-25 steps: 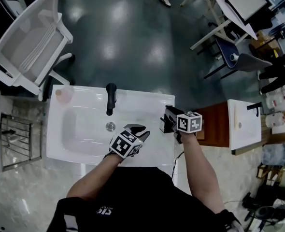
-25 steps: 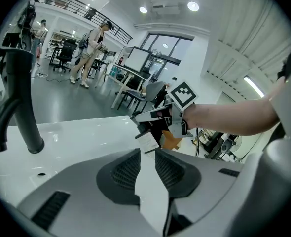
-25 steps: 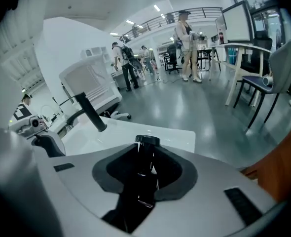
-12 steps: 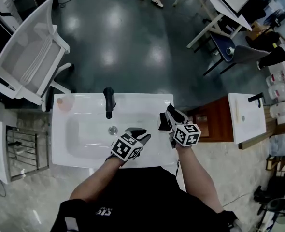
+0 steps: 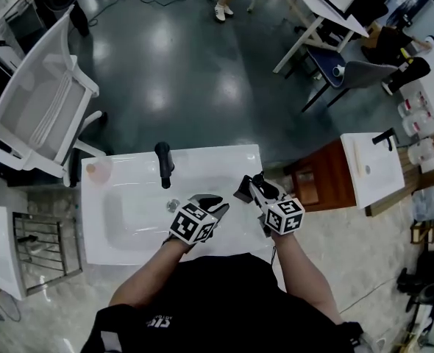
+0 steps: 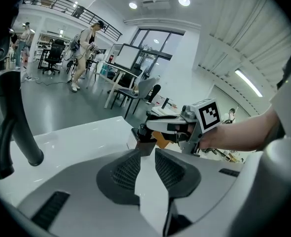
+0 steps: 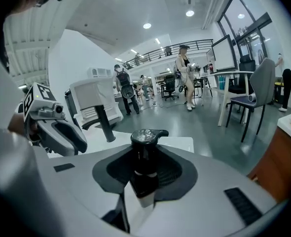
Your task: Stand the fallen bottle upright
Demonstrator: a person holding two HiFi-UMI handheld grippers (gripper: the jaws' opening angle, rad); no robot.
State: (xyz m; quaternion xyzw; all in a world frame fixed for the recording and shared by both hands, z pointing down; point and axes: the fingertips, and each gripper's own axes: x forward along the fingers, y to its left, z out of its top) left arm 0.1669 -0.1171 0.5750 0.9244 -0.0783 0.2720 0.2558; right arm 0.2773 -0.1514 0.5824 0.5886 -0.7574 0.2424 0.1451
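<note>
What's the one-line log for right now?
right gripper: shut on bottle | left gripper: open, empty | bottle: pump top up, near sink rim

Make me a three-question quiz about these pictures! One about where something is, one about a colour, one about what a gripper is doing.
1. Where does the faucet stand? A) on the sink's far rim B) down in the basin C) on a shelf
2. What colour is the bottle? A) white B) black C) red
3. What is the right gripper doing? A) hanging empty B) gripping the faucet C) gripping the bottle
Answers: 1 A, it rises from the rim beyond the basin. 2 B, body and pump are dark. 3 C, its jaws, just eased slightly wider, clamp the bottle.
</note>
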